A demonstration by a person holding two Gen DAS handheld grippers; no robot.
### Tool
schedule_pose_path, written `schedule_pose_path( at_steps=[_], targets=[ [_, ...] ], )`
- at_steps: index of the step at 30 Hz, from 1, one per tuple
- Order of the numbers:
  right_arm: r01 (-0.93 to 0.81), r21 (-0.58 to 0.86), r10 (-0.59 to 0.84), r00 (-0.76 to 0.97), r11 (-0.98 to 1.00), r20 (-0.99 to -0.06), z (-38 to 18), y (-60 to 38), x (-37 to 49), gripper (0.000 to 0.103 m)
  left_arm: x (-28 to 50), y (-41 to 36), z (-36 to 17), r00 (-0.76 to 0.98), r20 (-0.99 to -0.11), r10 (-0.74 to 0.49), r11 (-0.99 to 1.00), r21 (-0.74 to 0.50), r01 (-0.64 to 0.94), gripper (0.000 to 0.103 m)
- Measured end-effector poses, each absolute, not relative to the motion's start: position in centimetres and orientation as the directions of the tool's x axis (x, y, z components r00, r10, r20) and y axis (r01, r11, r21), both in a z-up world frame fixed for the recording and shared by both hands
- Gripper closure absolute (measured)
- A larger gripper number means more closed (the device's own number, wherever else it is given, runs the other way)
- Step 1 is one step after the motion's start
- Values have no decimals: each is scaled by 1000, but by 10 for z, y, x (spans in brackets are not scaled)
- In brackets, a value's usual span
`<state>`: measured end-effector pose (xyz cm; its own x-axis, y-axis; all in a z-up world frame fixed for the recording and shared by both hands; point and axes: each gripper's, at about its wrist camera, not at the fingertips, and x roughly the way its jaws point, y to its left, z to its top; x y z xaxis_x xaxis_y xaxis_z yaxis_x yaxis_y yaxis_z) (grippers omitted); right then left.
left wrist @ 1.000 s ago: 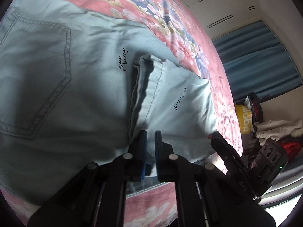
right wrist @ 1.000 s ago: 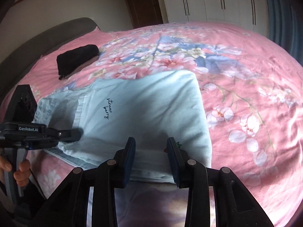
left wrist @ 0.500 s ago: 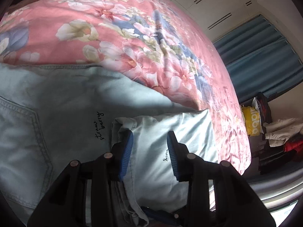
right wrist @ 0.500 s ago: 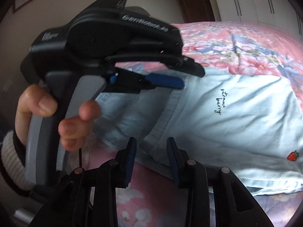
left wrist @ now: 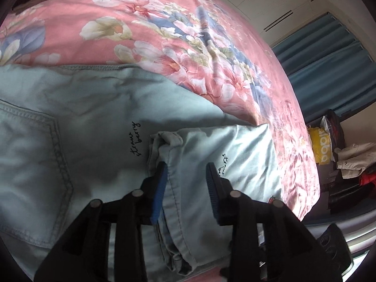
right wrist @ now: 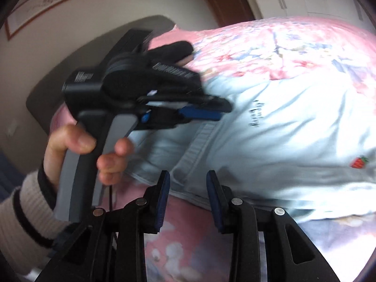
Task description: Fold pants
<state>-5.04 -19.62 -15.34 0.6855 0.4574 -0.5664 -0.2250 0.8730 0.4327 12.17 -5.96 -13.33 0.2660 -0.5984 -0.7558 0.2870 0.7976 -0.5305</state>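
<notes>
Pants (left wrist: 98, 127), pale blue denim, folded on bedspread (left wrist: 188, 37)

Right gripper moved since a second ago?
Yes. The right gripper has swung left, off the folded pale-blue denim pants' middle toward their left edge, open.

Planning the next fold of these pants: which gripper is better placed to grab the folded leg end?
Left. The left gripper, jaws opening, hangs right over the folded leg end. The right gripper points at the pants' near edge beside the bedspread.
</notes>
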Motion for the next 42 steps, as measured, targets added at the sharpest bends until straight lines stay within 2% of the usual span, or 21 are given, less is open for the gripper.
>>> schedule_pose_path(
  at_steps=[2,8,11,15,19,24,27,40,42],
  targets=[
    [-184,415,409,723,891,-557,-146,-212,-57,68,112,-62,-126,292,-761,-579,810,-499,307,57],
    [-37,363,241,809,931,-536,-129,-256,-65,68,82,-75,-113,303,-753,-584,797,-460,393,54],
    [36,324,165,805,945,-570,-134,-267,-61,68,68,-84,-123,284,-774,-565,799,-428,423,51],
    [68,328,165,758,942,-632,-155,-265,-56,68,57,-83,-147,258,-794,-550,807,-426,409,51],
    [52,303,158,763,951,-627,-154,-258,-64,68,55,-83,-147,270,-796,-542,815,-419,401,51],
    [49,361,199,762,931,-616,-160,-265,-66,68,53,-85,-144,281,-800,-530,824,-409,392,51],
    [47,343,188,764,938,-618,-157,-263,-70,68,50,-84,-142,280,-802,-527,825,-404,395,51],
    [66,301,148,758,951,-635,-153,-255,-76,67,42,-58,-133,296,-775,-559,818,-457,349,51],
    [68,298,144,759,952,-635,-151,-254,-77,63,42,-48,-134,304,-791,-531,839,-440,321,40]
  ],
)
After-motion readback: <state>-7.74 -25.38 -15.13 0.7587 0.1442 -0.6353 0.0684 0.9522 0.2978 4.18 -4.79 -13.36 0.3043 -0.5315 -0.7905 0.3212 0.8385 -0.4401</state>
